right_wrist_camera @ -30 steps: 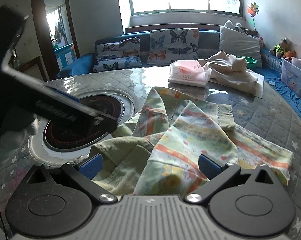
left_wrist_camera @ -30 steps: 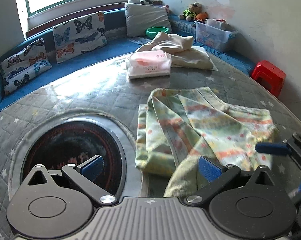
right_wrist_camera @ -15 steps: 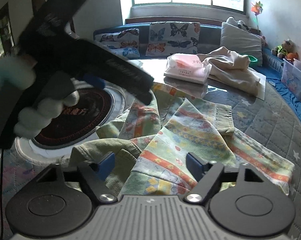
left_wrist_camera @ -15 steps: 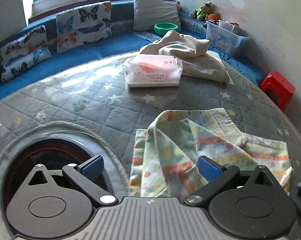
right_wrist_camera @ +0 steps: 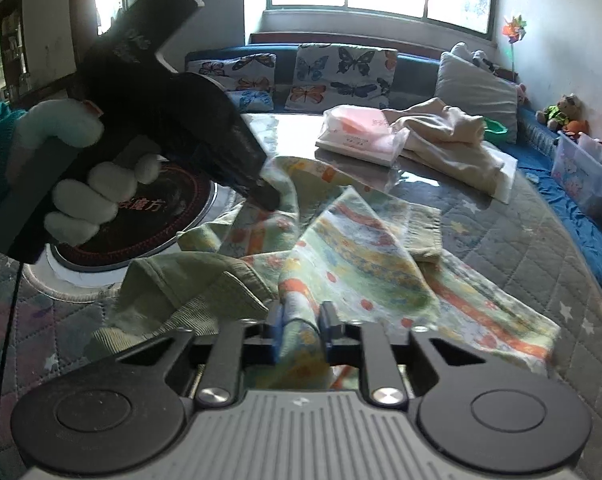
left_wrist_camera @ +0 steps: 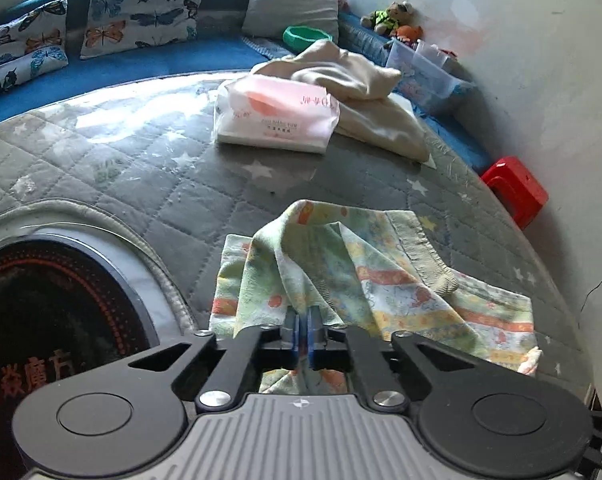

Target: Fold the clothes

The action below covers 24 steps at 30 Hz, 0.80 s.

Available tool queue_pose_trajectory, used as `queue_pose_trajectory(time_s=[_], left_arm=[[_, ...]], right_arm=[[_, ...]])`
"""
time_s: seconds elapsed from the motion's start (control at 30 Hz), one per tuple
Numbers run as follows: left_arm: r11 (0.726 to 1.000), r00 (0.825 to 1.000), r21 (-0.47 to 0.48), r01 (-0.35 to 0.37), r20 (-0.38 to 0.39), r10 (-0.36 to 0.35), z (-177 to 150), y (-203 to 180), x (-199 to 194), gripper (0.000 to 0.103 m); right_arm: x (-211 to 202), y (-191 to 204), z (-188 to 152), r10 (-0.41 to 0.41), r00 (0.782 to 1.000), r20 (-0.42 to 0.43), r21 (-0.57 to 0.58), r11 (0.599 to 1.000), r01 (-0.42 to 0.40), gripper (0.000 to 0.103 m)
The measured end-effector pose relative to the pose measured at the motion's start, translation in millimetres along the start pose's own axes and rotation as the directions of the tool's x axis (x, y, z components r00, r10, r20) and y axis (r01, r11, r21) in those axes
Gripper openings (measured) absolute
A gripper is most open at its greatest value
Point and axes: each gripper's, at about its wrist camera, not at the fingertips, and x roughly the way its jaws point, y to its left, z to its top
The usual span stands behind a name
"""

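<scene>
A pale green garment (left_wrist_camera: pixel 381 276) with orange and yellow print lies crumpled on the grey quilted table (left_wrist_camera: pixel 141 168). My left gripper (left_wrist_camera: pixel 303 334) is shut on a raised fold of it near its left edge. In the right wrist view the left gripper (right_wrist_camera: pixel 267 198) shows as a black tool in a gloved hand, pinching the same garment (right_wrist_camera: pixel 361 248). My right gripper (right_wrist_camera: pixel 301 328) is shut on a nearer fold, cloth bunched between its blue pads. A ribbed green cuff (right_wrist_camera: pixel 189 284) lies at the left.
A round dark hotplate (left_wrist_camera: pixel 41 312) is set into the table at the left. A pink tissue pack (left_wrist_camera: pixel 277 114) and a cream cloth (left_wrist_camera: pixel 365 92) lie at the far side. Blue bench with butterfly cushions (left_wrist_camera: pixel 141 8) behind; a red stool (left_wrist_camera: pixel 515 190) at the right.
Both grippers were open and have closed on folds of the garment. The left gripper moved forward over the garment's left edge and lifted a fold.
</scene>
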Motion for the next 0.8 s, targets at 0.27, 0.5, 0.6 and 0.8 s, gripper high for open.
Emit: queue_pose_trajectory(time_s=[0.27, 0.5, 0.6, 0.8], left_arm=[[0.999, 0.997, -0.029, -0.031, 0.072, 0.033, -30, 26, -55, 0.002], [0.996, 0.991, -0.075, -0.043, 0.126, 0.053, -76, 59, -114, 0.002], [0.995, 0.987, -0.086, -0.052, 0.147, 0.064, -104, 68, -141, 0.001], [0.99, 0.989, -0.124, -0.073, 0.117, 0.088, -162, 80, -170, 0.002]], right_arm=[[-33, -9, -2, -0.06, 0.997, 0.056, -0.01, 0.998, 0.061, 0.008], [-57, -6, -4, -0.036, 0.996, 0.077, -0.041, 0.998, 0.039, 0.007], [-60, 2, -4, 0.016, 0.998, 0.064, -0.071, 0.997, -0.011, 0.007], [-65, 19, -4, 0.118, 0.992, 0.034, -0.129, 0.985, -0.113, 0.018]])
